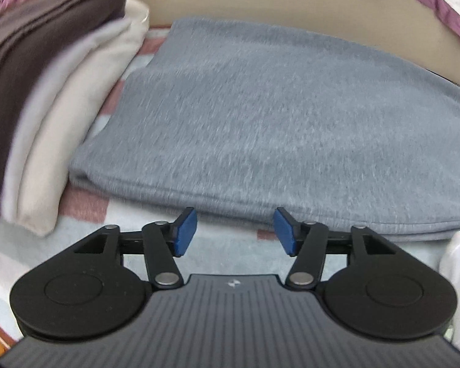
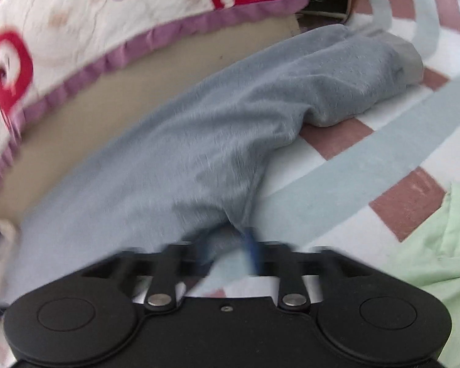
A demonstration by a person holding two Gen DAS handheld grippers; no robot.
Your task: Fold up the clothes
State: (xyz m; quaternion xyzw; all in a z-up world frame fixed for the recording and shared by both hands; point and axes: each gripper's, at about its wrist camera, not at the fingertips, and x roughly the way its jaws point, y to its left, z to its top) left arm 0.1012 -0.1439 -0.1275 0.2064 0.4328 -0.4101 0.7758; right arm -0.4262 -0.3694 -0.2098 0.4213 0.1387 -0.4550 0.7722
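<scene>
1. Lying flat on a checked blanket (image 1: 86, 211) of pale blue, white and dusty red, a grey-blue garment (image 1: 260, 128) is seen filling most of the left wrist view.
2. At the far left of that view, a stack of folded clothes (image 1: 40, 98) is seen just beside the garment: dark brown on top, then pale grey, then cream.
3. The left gripper (image 1: 234, 233) is held just short of the garment's near hem, its jaws spread wide with nothing between them.
4. In the right wrist view, the same garment (image 2: 199, 141) is stretched from its bunched far end down to the right gripper (image 2: 230, 251).
5. A pinch of the cloth is gripped in the right jaws, though the tips are blurred.
6. A light green cloth (image 2: 438, 245) is seen at the far right, on the blanket.
</scene>
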